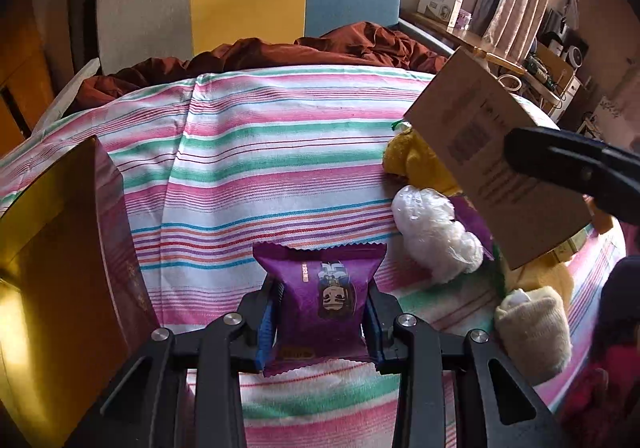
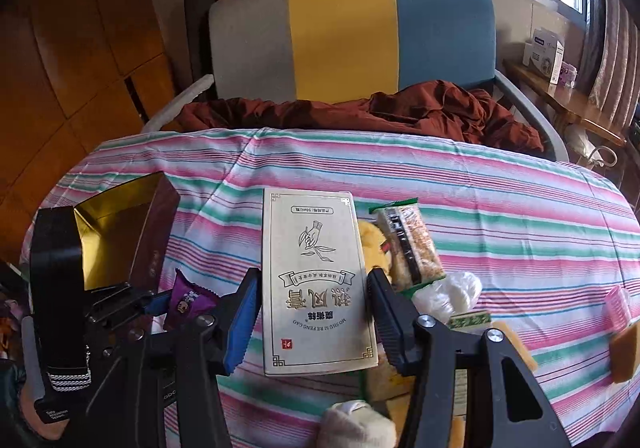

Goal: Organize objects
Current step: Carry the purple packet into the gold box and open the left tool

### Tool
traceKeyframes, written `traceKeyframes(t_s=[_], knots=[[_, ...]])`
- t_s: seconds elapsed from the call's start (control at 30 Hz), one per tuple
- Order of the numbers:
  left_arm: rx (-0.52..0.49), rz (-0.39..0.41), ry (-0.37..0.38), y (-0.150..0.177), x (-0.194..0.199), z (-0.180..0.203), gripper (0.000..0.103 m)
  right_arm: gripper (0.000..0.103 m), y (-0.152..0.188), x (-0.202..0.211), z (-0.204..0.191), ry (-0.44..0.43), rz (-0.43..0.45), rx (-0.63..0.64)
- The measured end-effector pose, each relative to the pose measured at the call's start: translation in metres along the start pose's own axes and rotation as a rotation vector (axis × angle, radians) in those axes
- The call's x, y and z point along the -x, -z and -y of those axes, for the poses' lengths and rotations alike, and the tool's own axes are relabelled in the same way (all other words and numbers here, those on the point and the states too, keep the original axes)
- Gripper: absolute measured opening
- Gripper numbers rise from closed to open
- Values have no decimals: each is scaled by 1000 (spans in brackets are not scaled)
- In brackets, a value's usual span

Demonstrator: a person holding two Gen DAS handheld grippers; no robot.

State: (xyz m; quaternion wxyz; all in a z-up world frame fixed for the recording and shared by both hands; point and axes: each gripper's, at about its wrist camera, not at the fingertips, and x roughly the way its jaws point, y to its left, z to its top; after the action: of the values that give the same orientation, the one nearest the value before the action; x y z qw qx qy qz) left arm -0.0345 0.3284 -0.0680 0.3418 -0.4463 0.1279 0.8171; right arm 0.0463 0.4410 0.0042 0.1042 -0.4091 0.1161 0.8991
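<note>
Left wrist view shows your left gripper (image 1: 322, 312) clamped on a purple snack packet (image 1: 320, 300), its blue-padded fingers (image 1: 266, 328) pressing the packet's two sides while it hangs just above the striped bedsheet (image 1: 260, 168). To your left stands an open box with a gold lining (image 1: 44, 248), its dark patterned wall close beside the packet. To your right lies a cluster of loose things on the sheet: a crumpled clear plastic bag (image 1: 436, 232), a yellow plush toy (image 1: 416, 160) and a rolled cream sock (image 1: 532, 328).

From the right wrist camera, your right gripper (image 2: 316, 312) grasps a cream cardboard box (image 2: 316, 284) printed with a hand-and-leaf drawing, held flat between the two fingers and raised over the sheet. Just past it on your right a cereal bar in a clear wrapper (image 2: 408, 244) rests against the plush toy. Farther right, a pink comb-like item (image 2: 618, 306) and a tan block (image 2: 626, 354) lie near the bed's edge. At the head of the bed, a rust-brown blanket (image 2: 420, 112) is bunched below a grey, yellow and blue headboard (image 2: 344, 32).
</note>
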Motion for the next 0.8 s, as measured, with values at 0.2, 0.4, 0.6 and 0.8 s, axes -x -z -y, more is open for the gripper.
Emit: traceKeyframes(t_s=[0.2, 0.4, 0.6, 0.8], knots=[[-3, 48, 19, 19, 34, 3, 37, 54, 22, -14, -23, -30, -36, 37], [32, 72, 20, 31, 52, -11, 37, 54, 36, -26, -43, -63, -77, 119], [87, 100, 12, 43, 76, -31, 37, 52, 50, -46, -63, -40, -162, 226], [152, 121, -59, 56, 103, -77, 37, 51, 52, -47, -60, -13, -171, 226]])
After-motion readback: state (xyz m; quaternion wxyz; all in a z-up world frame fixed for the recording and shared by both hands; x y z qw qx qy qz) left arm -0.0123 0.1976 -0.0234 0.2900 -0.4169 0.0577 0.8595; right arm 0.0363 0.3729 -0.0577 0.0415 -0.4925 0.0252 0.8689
